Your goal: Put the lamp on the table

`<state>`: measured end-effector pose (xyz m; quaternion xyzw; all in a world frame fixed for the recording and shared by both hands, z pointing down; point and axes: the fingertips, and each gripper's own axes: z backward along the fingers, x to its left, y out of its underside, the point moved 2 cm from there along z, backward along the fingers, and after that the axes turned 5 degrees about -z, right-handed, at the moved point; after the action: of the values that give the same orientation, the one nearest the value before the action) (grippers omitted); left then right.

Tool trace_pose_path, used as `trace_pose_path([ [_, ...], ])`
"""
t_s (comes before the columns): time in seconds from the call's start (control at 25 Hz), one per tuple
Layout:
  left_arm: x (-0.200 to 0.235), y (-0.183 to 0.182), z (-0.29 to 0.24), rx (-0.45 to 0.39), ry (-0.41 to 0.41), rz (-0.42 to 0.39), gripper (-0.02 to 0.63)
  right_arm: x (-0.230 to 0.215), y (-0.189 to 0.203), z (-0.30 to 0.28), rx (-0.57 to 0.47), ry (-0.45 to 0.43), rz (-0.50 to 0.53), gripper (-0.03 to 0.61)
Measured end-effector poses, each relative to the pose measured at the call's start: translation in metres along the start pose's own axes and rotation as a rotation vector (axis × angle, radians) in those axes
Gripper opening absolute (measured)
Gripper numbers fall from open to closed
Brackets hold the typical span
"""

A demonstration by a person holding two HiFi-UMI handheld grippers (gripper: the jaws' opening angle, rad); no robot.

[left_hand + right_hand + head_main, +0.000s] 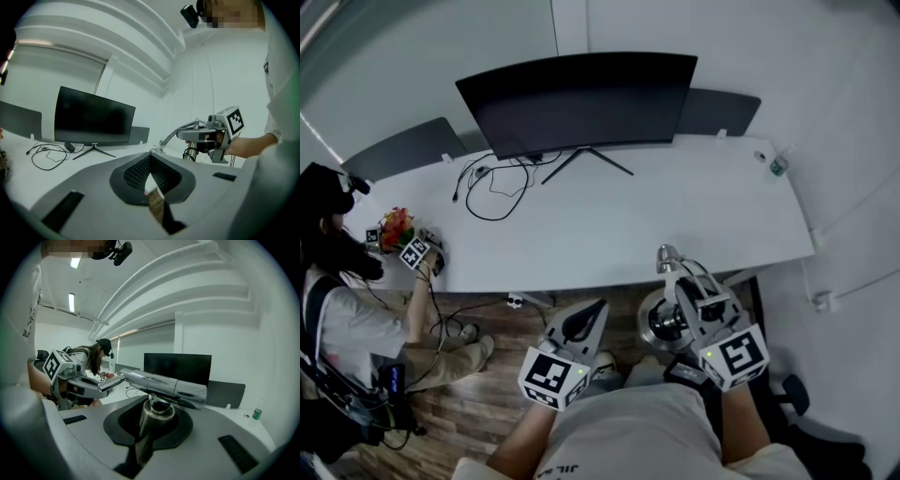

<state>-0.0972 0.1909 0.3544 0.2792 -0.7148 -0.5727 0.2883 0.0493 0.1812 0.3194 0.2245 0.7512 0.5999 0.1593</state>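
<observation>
The right gripper clamps the lamp by its stem to carry it toward the table, while the left gripper hangs closed and empty.

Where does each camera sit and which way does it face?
Head view: on the person's head, facing steeply down at the desk and monitor; shows their torso, left gripper and right gripper holding the lamp.
Left gripper view: on the left gripper, facing along its shut jaws across the desk; the right gripper shows at right.
Right gripper view: on the right gripper, along jaws clamped on the lamp's stem; left gripper at left.
Shared: all see the monitor; each gripper view sees the other gripper.
</observation>
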Motion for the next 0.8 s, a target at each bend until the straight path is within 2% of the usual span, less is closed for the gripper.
trace_pose_path([
  [0.36,0.012,-0.002,-0.020,-0.001,0.032,0.001,0.002,-0.013,-0.011,-0.020,-0.010,0.008,0.009,0.041],
  [0.8,0.052,-0.014,-0.077,0.008,0.000,0.004,0.002,-0.059,-0.012,-0.073,0.016,-0.026,0.013,0.041],
])
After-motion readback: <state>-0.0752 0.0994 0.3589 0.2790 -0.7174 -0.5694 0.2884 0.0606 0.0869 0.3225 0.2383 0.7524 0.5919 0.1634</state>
